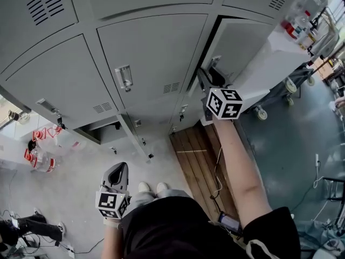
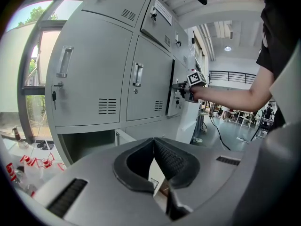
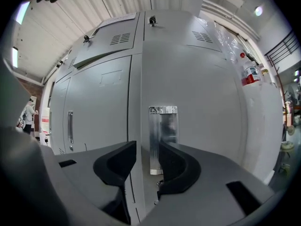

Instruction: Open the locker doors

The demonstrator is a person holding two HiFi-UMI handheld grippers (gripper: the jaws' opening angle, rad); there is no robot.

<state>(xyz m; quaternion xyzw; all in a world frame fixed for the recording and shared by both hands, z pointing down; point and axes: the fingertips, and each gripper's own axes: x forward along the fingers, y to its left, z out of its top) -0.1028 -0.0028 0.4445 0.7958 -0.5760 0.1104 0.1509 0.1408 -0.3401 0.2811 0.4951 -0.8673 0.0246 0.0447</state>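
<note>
A bank of grey lockers (image 1: 156,47) fills the head view. My right gripper (image 1: 207,80), with its marker cube, is stretched out to the chrome handle (image 1: 214,62) of the right-hand door (image 1: 242,42); a dark gap runs along that door's left edge. In the right gripper view the handle (image 3: 155,131) stands just beyond my right gripper (image 3: 147,147). Its left edge shows in the gap between the jaws, and bare door shows beside the left pad. My left gripper (image 1: 119,169) hangs low by my hip, its pads (image 2: 164,157) meeting at the tips with nothing between them.
The middle door carries a closed handle (image 1: 124,77), and the left door (image 1: 59,80) is closed too. A lower compartment (image 1: 102,128) stands open. A wooden pallet (image 1: 197,155) lies on the floor, a wheeled cart (image 1: 280,85) stands to the right, and bottles (image 1: 40,155) lie at the left.
</note>
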